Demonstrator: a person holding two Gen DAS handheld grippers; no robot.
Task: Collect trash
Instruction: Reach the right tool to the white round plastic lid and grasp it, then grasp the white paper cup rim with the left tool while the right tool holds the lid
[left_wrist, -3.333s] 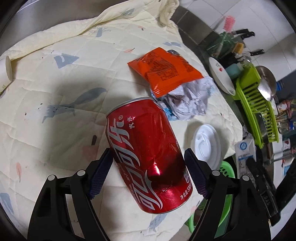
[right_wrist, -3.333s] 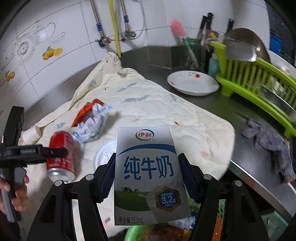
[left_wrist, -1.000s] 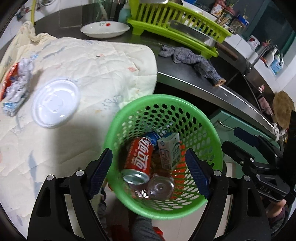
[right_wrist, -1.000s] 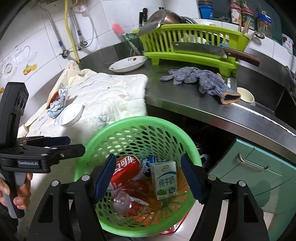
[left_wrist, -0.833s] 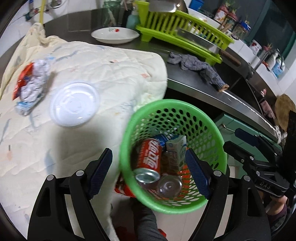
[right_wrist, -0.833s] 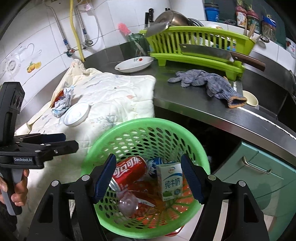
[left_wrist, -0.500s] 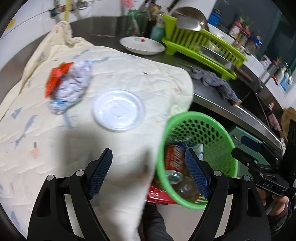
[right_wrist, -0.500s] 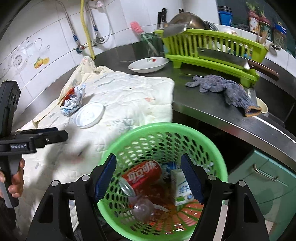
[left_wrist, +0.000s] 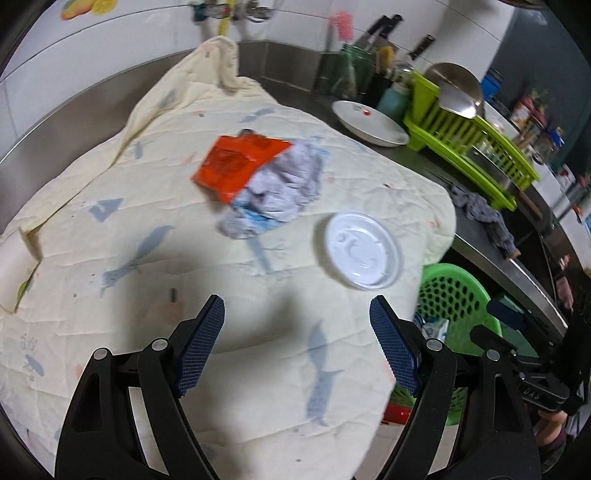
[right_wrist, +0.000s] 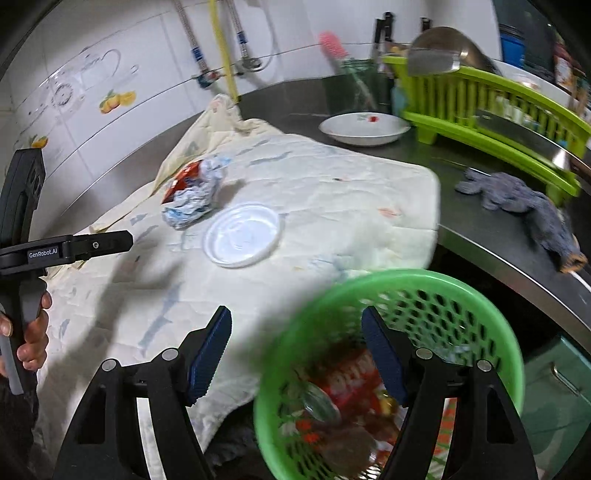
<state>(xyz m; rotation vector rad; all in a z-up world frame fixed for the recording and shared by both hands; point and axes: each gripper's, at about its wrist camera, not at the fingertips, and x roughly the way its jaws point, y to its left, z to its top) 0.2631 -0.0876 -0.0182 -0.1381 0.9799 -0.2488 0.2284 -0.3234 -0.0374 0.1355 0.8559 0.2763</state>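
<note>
An orange snack wrapper (left_wrist: 236, 166) lies on the cream quilt (left_wrist: 129, 229), touching a crumpled grey-blue paper wad (left_wrist: 277, 195). A white plastic lid (left_wrist: 360, 249) lies to their right. My left gripper (left_wrist: 295, 347) is open and empty above the quilt's near part. My right gripper (right_wrist: 295, 354) is open and empty over the rim of the green basket (right_wrist: 480, 295), which holds a red can (right_wrist: 343, 376) and other trash. The wrapper (right_wrist: 181, 177), wad (right_wrist: 195, 199) and lid (right_wrist: 242, 234) also show in the right wrist view.
A white bowl (left_wrist: 369, 120), a green dish rack (left_wrist: 469, 140) and a grey glove (left_wrist: 484, 218) are on the steel counter (right_wrist: 498, 243) to the right. A paper cup (left_wrist: 11, 258) lies at the quilt's left edge. A green cabinet (right_wrist: 554, 387) is below the counter.
Both grippers, empty and open, have swung left from over the basket toward the quilt. The wrapper, wad and lid now lie ahead of the left gripper.
</note>
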